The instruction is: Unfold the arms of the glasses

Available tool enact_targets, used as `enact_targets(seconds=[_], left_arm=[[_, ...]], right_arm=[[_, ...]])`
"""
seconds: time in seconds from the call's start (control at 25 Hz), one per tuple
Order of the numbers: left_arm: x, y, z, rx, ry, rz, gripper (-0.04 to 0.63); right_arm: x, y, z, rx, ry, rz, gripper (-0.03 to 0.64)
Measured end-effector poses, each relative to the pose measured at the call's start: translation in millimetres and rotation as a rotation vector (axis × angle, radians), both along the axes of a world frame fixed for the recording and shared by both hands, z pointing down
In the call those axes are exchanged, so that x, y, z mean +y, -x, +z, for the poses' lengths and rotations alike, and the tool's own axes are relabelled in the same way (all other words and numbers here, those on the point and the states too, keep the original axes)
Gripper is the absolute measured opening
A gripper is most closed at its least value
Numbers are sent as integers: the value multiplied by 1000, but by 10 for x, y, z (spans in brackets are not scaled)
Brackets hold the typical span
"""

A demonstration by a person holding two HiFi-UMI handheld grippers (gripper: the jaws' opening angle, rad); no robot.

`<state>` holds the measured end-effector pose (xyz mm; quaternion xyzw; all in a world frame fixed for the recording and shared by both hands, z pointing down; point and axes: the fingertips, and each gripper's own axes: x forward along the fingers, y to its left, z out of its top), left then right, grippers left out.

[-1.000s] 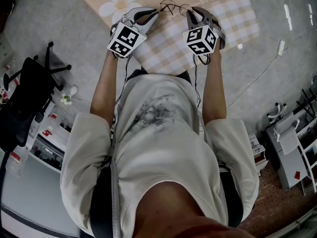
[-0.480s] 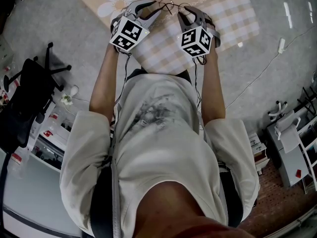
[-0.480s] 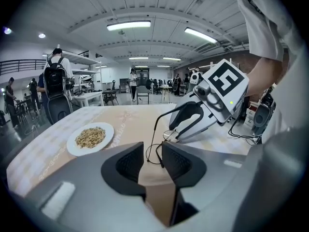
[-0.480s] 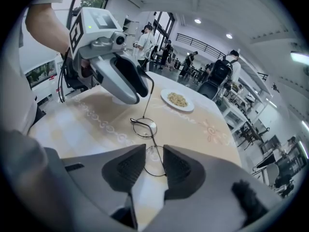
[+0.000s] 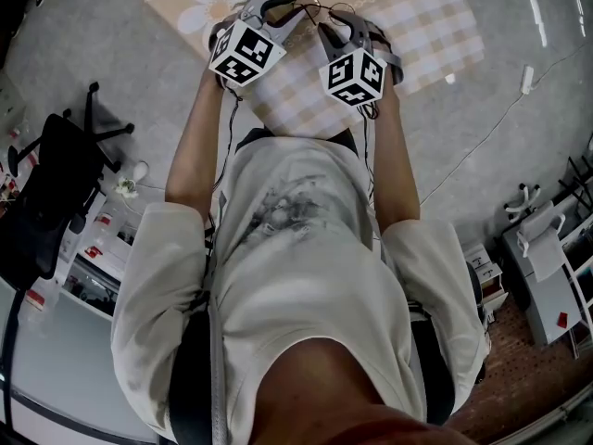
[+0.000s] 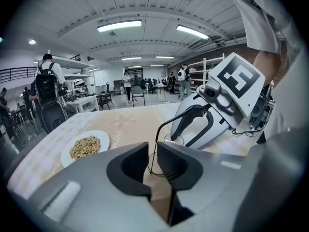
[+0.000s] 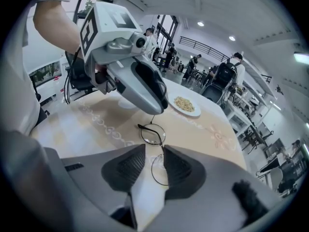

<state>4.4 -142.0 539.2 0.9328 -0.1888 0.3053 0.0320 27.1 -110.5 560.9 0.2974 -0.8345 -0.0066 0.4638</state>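
While the round black-wire glasses [image 7: 155, 138] are resting on the check-patterned bench [image 7: 91, 124], the left hand-held gripper [image 6: 153, 154], its grey jaws having just been closing, is standing narrowly apart around one thin wire arm. The right hand-held gripper [image 7: 153, 157], its ribbed jaws having just been opening, is straddling a lens rim.

The head view looks steeply down from high above the table [image 5: 435, 35]. Each gripper view sits low, close behind its own jaws, looking across the table. Both share the glasses [image 7: 153, 134] and plate [image 6: 104, 140].
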Motion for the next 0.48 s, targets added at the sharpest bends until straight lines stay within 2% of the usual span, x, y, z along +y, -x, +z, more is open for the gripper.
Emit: enact_targets(seconds=[0.16,0.48], left_arm=[[3,8,-3,5,-1,9,17],[17,26,-50,34,33,19,11]], right_arm=[[-1,31,11,-3,-3,-7,124],[33,168,-1,2,-30,-55,130]])
